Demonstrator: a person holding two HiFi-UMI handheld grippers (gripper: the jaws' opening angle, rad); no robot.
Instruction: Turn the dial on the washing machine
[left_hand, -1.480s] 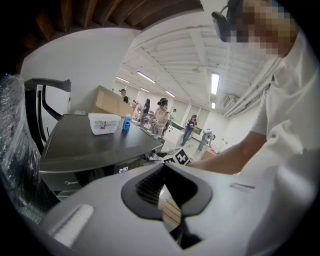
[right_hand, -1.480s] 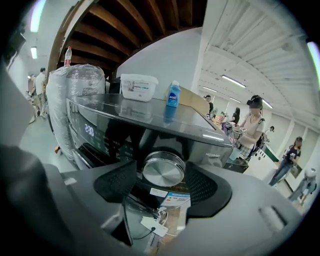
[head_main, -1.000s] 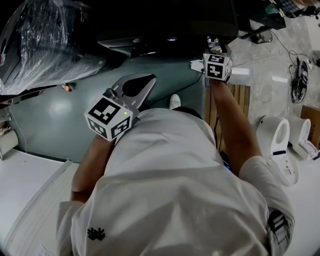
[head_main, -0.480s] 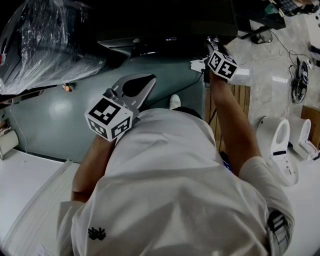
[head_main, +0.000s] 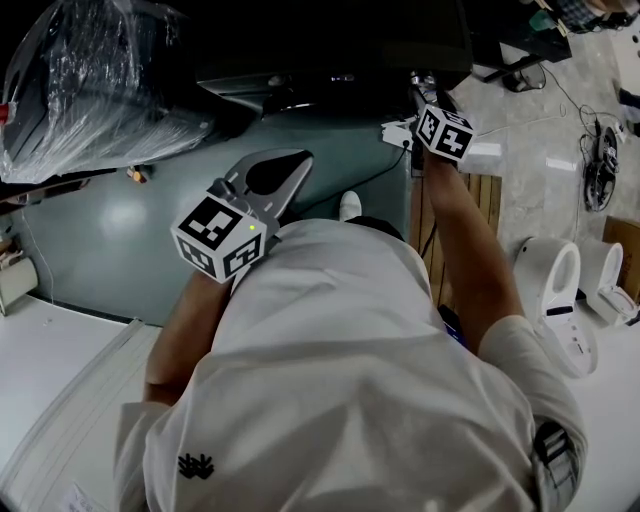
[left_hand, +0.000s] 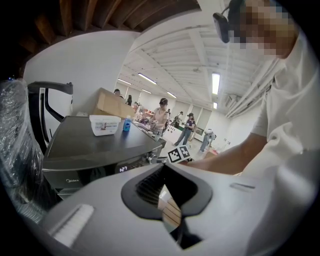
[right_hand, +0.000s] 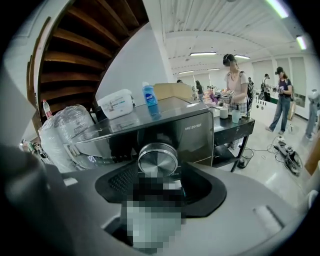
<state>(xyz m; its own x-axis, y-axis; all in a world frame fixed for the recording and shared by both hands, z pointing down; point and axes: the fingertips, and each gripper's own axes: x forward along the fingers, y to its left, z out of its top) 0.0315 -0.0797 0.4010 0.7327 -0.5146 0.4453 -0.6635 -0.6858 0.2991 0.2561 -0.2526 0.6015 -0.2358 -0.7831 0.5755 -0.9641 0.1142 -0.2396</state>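
Note:
The dark washing machine (head_main: 330, 40) stands in front of me; its round silver dial (right_hand: 157, 159) shows on the front panel in the right gripper view. My right gripper (right_hand: 157, 167) is shut on the dial, its jaw tips at either side of the rim. In the head view the right gripper (head_main: 422, 88) reaches to the machine's front, its marker cube (head_main: 443, 133) tilted. My left gripper (head_main: 298, 160) hangs low at the left, away from the machine, shut with nothing in it. From the left gripper (left_hand: 165, 169) view the machine (left_hand: 100, 145) lies off to the left.
A plastic-wrapped bundle (head_main: 90, 80) sits left of the machine. On the machine's top stand a white tub (right_hand: 116, 103) and a blue bottle (right_hand: 148, 94). Wooden slats (head_main: 480, 195), white toilets (head_main: 555, 290) and floor cables (head_main: 600, 150) lie to the right. People stand behind a black table (right_hand: 235, 125).
The right gripper's marker cube has rolled to a tilted angle and shifted slightly up toward the machine while staying at the dial. The left gripper has stayed put.

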